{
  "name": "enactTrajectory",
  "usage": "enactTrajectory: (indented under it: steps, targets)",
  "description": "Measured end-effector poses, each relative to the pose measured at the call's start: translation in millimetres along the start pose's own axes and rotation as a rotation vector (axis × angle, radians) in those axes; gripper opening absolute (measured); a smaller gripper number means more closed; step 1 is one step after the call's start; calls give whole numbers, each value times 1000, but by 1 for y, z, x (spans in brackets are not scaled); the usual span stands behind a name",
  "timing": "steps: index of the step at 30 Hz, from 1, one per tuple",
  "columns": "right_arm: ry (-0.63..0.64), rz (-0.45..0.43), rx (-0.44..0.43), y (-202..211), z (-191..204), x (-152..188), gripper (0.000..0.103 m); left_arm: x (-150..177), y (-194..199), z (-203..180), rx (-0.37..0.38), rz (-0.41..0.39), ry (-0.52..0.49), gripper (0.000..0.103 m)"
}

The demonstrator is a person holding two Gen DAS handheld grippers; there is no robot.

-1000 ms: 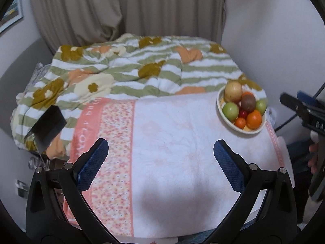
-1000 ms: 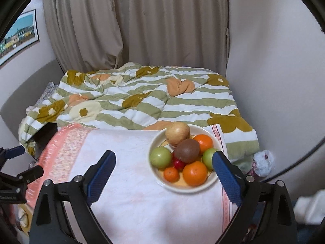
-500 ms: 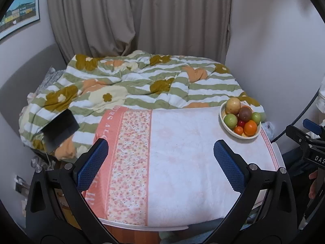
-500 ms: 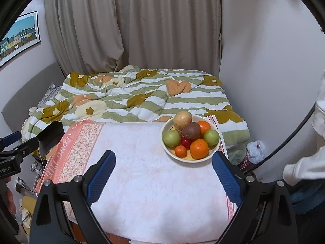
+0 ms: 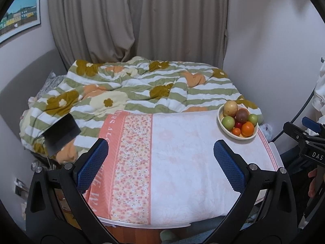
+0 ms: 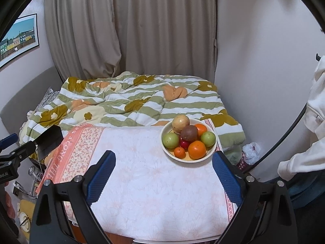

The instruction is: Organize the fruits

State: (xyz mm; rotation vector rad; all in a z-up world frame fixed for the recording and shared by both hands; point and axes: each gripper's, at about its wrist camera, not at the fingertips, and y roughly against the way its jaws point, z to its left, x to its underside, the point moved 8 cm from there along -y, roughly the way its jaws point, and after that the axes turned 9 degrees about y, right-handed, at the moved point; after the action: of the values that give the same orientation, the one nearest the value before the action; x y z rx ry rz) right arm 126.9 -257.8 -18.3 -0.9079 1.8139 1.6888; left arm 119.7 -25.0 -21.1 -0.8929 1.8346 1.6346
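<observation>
**Both claws back away from the full fruit bowl**

Now all the fruit sits piled in one cream bowl [image 6: 189, 158] at the far right corner of the table [image 6: 154, 183], on the pink and white cloth [image 5: 132, 162]. On top are a yellow-brown round fruit [image 6: 180, 123] and a dark brown fruit [image 6: 189, 133]. Two green fruits [image 6: 170, 140], two big oranges [image 6: 196, 149], a tiny orange [image 6: 179, 152] and a small red one [image 6: 184, 143] crowd around them. No fruit lies loose on the cloth.

A second ago the bowl looked big and close in the right view. Now it looks smaller and farther off, and more of the room shows. In the left view the near table edge has come into sight too. So both claws have pulled back and up from the table.

The left claw [image 5: 160, 158] is spread wide with nothing between its blue pads. The right claw [image 6: 163, 167] is spread wide too, and holds nothing.

What does that mean for the job? The fruit is together in the bowl, as a tidy finish would leave it. It could also be a pile waiting to be sorted. These pictures fit both, so I cannot say which.
</observation>
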Motion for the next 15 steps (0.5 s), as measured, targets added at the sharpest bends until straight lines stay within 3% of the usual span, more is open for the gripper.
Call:
enactTrajectory:
  steps: [15]
  targets:
    - [-1, -4, 0, 0, 4, -3, 95, -3, -1, 3, -5, -9, -7, 103]
